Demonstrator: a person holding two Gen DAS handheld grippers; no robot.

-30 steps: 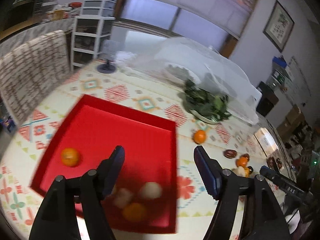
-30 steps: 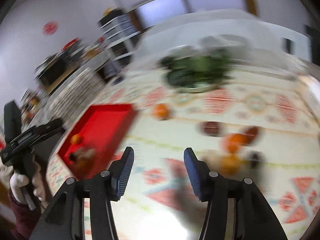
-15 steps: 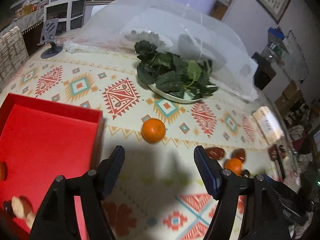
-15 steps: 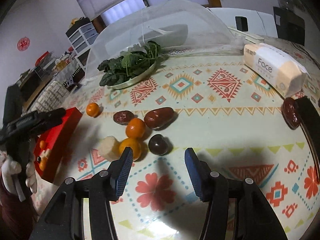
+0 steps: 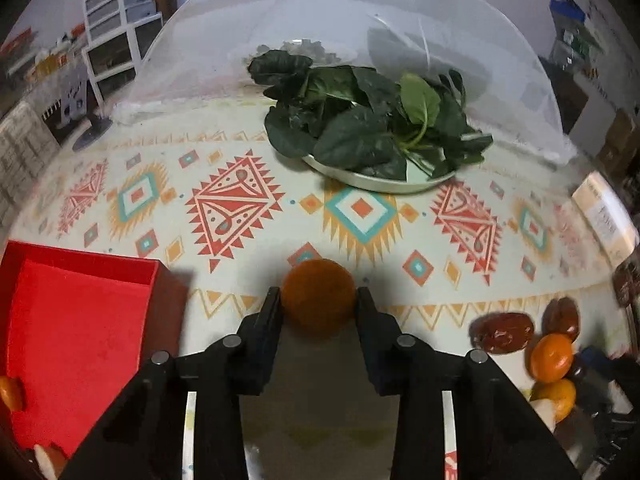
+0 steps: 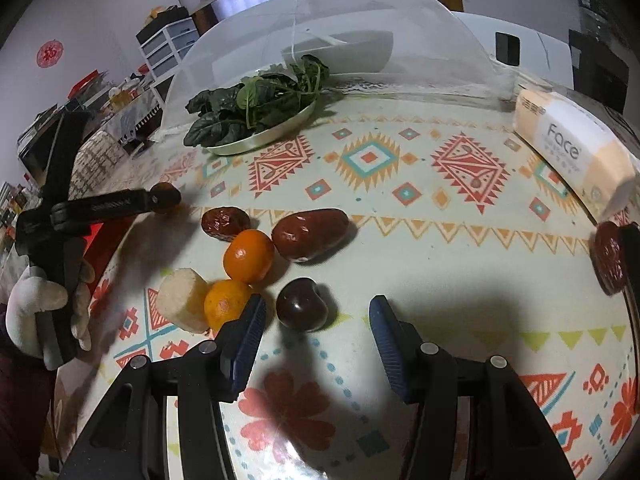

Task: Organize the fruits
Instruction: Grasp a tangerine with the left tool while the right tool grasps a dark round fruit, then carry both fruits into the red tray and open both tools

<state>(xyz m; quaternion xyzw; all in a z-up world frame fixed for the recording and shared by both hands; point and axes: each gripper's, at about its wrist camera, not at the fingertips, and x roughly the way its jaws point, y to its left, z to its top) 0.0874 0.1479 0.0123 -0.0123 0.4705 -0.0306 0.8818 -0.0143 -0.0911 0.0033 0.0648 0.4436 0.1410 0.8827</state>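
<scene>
An orange [image 5: 318, 297] is clamped by the left gripper [image 5: 318, 304]; the right gripper [image 6: 316, 320] is spread, empty. Several fruits remain outside the tray [image 5: 80, 312] at 9 o'clock.

We have swung our left gripper [image 5: 318, 304] away from the red tray [image 5: 80, 320], which now sits at the left edge of its view, and closed its fingers [image 5: 272, 312] on the lone orange [image 5: 318, 302] on the patterned tablecloth [image 5: 240, 208]. Our right gripper [image 6: 316, 320], fingers spread, has moved in on the fruit cluster, reaching the dark plum [image 6: 302, 304].
</scene>
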